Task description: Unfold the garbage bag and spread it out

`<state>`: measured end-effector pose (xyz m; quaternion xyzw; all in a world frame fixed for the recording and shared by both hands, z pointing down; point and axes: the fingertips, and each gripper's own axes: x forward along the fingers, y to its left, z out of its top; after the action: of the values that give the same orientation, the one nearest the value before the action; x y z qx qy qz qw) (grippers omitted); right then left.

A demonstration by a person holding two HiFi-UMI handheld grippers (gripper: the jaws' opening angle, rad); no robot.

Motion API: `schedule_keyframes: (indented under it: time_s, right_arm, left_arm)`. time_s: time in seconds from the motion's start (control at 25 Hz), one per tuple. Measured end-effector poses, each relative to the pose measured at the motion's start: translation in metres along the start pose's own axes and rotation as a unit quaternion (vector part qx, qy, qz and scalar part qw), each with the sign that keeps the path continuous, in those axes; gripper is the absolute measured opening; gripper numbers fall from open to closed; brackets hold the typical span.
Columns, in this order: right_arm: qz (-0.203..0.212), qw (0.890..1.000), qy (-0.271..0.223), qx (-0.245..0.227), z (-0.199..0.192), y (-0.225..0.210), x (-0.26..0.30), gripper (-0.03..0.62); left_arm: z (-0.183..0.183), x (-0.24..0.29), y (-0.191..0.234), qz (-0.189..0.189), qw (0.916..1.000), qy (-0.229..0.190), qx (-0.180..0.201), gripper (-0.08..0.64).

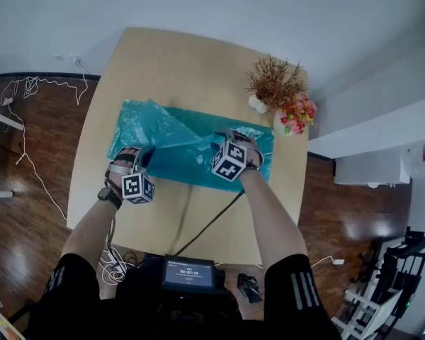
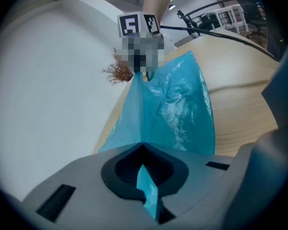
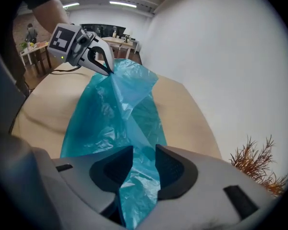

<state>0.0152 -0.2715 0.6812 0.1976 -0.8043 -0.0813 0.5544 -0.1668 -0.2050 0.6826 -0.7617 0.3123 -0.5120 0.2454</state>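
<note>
"How's the left gripper (image 2: 143, 153) set?"

"Jaws tight together, with a thin edge of the teal garbage bag (image 1: 184, 144) nipped between them."

"And the right gripper (image 3: 139, 150)?"

"Its jaws stand partly apart, but a thick bunch of the same film fills the gap and both pads bear on it, so it's clamped too. At each grip the plastic rises in a little tent, lifted off the wood."

"Where's the rest of the bag?"

"Lying crosswise on the light wooden table (image 1: 198, 55), mostly opened out. It's crumpled and puffed at the left end and flatter toward the right. The two grippers are well apart: the left holds the bag's near left corner, and the right holds it further along, toward the right end."

"Anything else up there?"

"A dried brown sprig (image 1: 273, 82) in a white vase, and just beside it a small pot of red and yellow flowers (image 1: 295, 115). Both are at the far right corner, close to the bag's right end, though I can't tell whether they touch it. A black cable (image 1: 212, 222) trails over the near edge."
</note>
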Motion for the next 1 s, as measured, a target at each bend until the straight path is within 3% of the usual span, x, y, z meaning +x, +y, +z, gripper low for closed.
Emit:
schedule_keyframes:
  time_s: [0.12,0.16,0.28,0.4,0.56,0.8,0.88,1.0]
  right_arm:
    - [-0.006,1.0,0.002,0.01,-0.003,0.0,-0.001,0.042]
    - [-0.005,1.0,0.002,0.016,-0.004,0.0,-0.002,0.023]
    - [-0.008,1.0,-0.001,0.027,-0.002,0.001,-0.008,0.02]
    - [-0.014,0.999,-0.005,0.033,-0.002,0.003,-0.014,0.02]
    - [-0.022,0.999,-0.009,0.028,0.0,0.006,-0.022,0.018]
    - [-0.049,0.998,-0.028,-0.002,0.017,0.015,-0.048,0.02]
    - [-0.057,0.998,-0.034,-0.018,0.024,0.021,-0.057,0.02]
    - [-0.066,0.996,-0.041,-0.041,0.032,0.032,-0.073,0.02]
  left_arm:
    - [-0.002,0.0,-0.002,-0.004,1.0,0.002,-0.004,0.0]
    - [-0.003,0.001,-0.003,-0.008,0.9999,0.004,-0.008,0.0]
    - [-0.005,0.002,-0.008,-0.029,0.9992,0.009,-0.025,0.004]
    - [-0.001,-0.002,-0.011,-0.065,0.9967,0.001,-0.049,0.117]
    - [0.008,-0.023,0.0,-0.102,0.9919,-0.028,-0.072,0.13]
    - [0.041,-0.058,0.052,-0.117,0.9883,-0.063,-0.076,0.129]
    - [0.059,-0.06,0.058,-0.161,0.983,-0.073,-0.049,0.129]
    - [0.08,-0.057,0.05,-0.262,0.9619,-0.079,-0.007,0.129]
